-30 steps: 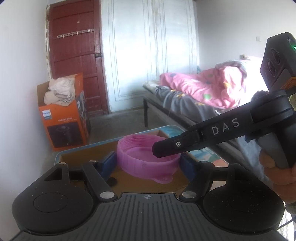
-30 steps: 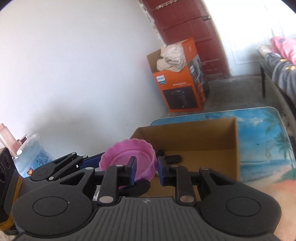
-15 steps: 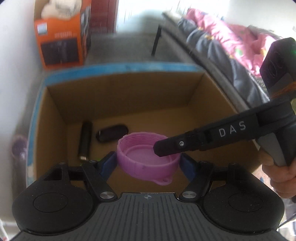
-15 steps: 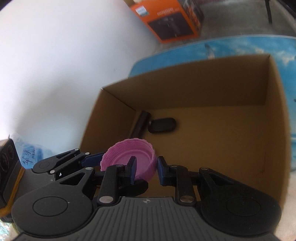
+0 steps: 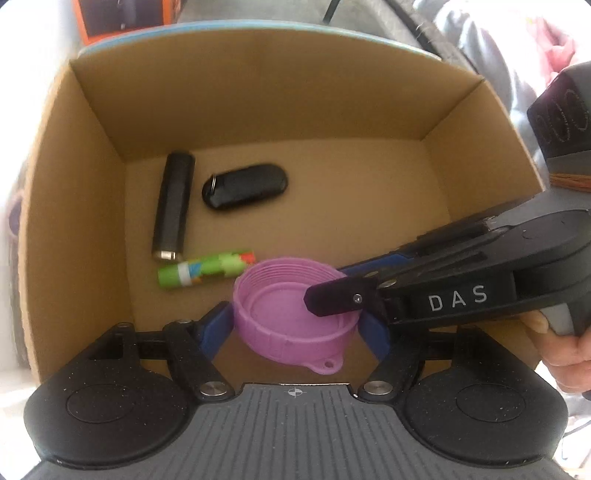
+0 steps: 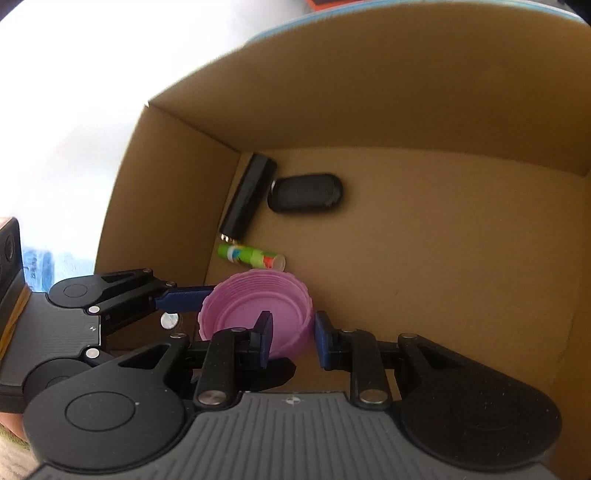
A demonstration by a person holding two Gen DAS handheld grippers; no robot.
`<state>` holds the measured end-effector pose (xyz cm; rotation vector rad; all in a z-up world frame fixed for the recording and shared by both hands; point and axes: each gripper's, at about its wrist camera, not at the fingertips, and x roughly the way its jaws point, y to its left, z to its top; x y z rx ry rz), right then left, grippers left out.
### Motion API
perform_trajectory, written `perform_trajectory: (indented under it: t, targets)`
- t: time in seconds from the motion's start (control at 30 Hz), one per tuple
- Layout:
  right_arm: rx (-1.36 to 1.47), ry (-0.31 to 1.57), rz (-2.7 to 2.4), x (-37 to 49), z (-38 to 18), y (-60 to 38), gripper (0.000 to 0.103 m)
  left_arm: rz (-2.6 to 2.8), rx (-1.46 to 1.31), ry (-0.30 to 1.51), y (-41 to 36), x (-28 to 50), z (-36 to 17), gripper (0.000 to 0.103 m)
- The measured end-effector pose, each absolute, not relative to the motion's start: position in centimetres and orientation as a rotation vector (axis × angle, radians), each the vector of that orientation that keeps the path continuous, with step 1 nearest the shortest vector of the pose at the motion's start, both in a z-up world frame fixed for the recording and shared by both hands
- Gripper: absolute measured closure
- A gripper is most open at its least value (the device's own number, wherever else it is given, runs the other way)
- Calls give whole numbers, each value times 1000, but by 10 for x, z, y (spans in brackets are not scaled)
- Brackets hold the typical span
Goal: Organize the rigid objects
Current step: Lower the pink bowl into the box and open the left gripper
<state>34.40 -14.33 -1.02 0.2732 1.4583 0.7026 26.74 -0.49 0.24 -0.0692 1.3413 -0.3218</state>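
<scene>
A pink screw lid (image 5: 291,314) hangs open side up over the near part of a cardboard box (image 5: 258,85). My left gripper (image 5: 295,325) is shut on the lid's outer sides. My right gripper (image 6: 291,339) pinches the lid's rim (image 6: 255,314), one finger inside and one outside, and reaches in from the right in the left wrist view (image 5: 332,299). On the box floor lie a black cylinder (image 5: 173,206), a black key fob (image 5: 245,186) and a green tube (image 5: 203,273).
The box (image 6: 369,74) stands on a table with a blue edge (image 5: 236,26). An orange carton (image 5: 122,14) stands on the floor beyond. Grey bedding (image 5: 480,48) lies at the right. The right part of the box floor (image 6: 443,258) is bare.
Both grippers have tipped downward and moved over the box with the lid, from looking across the room to looking into the box. The green tube has come into view.
</scene>
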Motion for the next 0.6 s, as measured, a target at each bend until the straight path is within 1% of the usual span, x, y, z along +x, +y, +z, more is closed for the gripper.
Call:
perform_trajectory:
  t: [0.17, 0.27, 0.33, 0.6]
  targets:
    - [235, 1475, 720, 344, -10, -137, 75, -325, -70, 1368, -1, 267, 1, 28]
    - [232, 1485, 724, 344, -11, -135, 75, -319, -77, 1381, -2, 270, 2, 25]
    - [232, 1485, 723, 343, -11, -135, 74, -315, -81, 1385, -2, 272, 4, 24]
    - [286, 1416, 720, 340, 0, -147, 74, -303, -92, 1322, 0, 262, 20, 20]
